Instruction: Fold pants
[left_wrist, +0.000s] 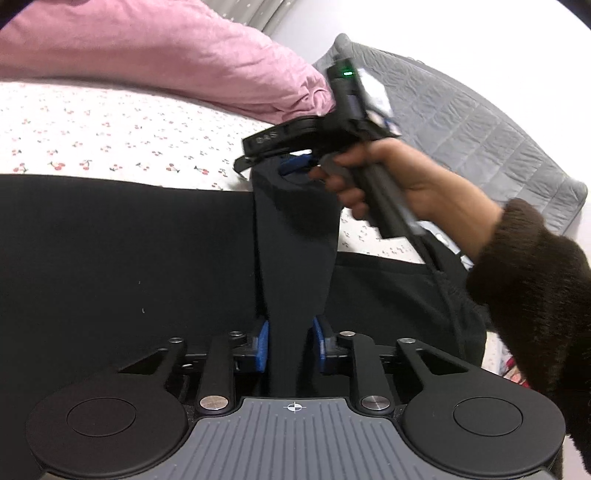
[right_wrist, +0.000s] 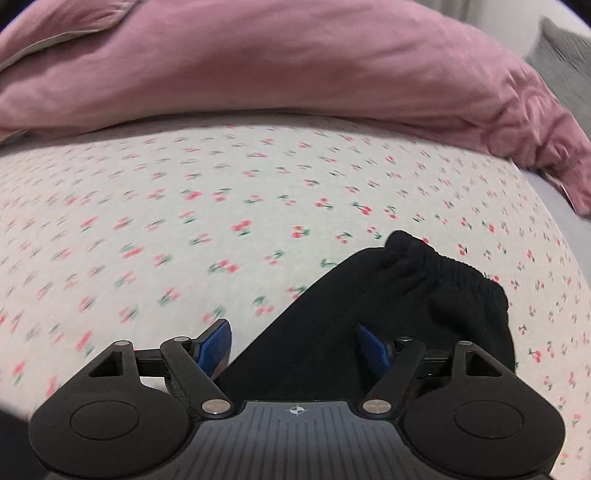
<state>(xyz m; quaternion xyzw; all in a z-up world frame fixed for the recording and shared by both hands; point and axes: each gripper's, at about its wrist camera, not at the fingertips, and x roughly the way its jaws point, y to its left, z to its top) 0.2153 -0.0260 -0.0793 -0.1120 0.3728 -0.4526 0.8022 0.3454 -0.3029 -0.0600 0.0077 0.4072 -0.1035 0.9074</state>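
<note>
Cherry-print sheet (right_wrist: 258, 192) under pink pillow (right_wrist: 295, 62); left fingers (left_wrist: 290, 343) clamping black pants (left_wrist: 110, 258) (right fingers (right_wrist: 295, 347) agape).

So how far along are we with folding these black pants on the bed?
Early to midway. Done: most of the black pants lie spread flat on the cherry-print sheet. In hand: the left gripper pinches a raised strip of fabric, and the right gripper carries the elastic cuff end. Left: laying it down and folding again.
</note>
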